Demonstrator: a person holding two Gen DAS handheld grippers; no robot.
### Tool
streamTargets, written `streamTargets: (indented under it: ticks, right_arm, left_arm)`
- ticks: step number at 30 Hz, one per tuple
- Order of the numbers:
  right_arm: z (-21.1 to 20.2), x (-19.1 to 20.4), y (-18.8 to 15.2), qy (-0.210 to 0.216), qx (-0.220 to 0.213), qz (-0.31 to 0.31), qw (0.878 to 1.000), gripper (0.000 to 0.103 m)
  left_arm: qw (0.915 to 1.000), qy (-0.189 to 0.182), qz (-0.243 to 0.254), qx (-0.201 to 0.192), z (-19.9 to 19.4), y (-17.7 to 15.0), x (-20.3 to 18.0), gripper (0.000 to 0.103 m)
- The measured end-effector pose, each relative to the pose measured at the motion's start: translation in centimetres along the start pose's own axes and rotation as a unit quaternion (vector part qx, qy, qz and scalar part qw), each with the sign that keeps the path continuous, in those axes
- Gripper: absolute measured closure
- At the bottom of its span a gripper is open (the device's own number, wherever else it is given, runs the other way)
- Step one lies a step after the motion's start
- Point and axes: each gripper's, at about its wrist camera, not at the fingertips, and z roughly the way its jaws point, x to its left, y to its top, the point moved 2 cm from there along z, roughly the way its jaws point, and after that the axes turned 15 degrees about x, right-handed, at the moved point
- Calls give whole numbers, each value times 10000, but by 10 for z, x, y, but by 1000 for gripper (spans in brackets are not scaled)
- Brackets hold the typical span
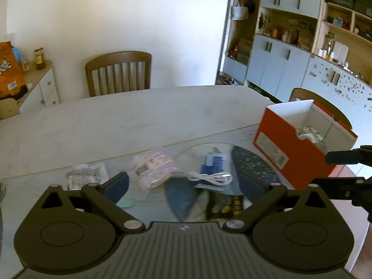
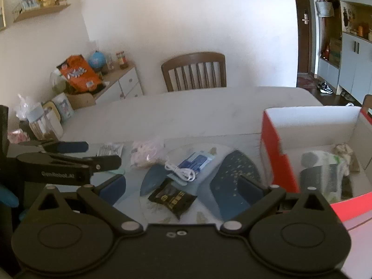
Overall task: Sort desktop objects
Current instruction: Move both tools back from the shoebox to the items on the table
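both fingers point(image 1: 116, 187) point(image 2: 112, 189) spread, empty; white cable point(image 1: 211, 177) seemingly lies lengthwise left-right.

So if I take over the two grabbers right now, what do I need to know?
Left gripper: jaws wide open, holding nothing, over the loose things.
Right gripper: jaws open, also holding nothing, next to the box.
Orange cardboard box with white inside: on the right of the table, already holding some wrapped packets.
Still out on the table: white coiled cable lying on a blue and white flat packet, black and gold sachet, pink plastic bag, clear printed packet.
Done: a few things are boxed. Left: the loose ones probably go in the box too.
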Motion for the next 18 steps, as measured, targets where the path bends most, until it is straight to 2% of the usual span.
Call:
streamTargets:
  ticks: [6, 18]
  right_arm:
    - [24, 17, 1, -123, 128, -61, 9998, 0]
    - [68, 32, -4, -368, 360, -101, 9986, 1]
  left_arm:
    - [9995, 201, -225, 36, 12, -9, 28, 0]
    - [9968, 681, -342, 250, 56, -18, 72, 0]
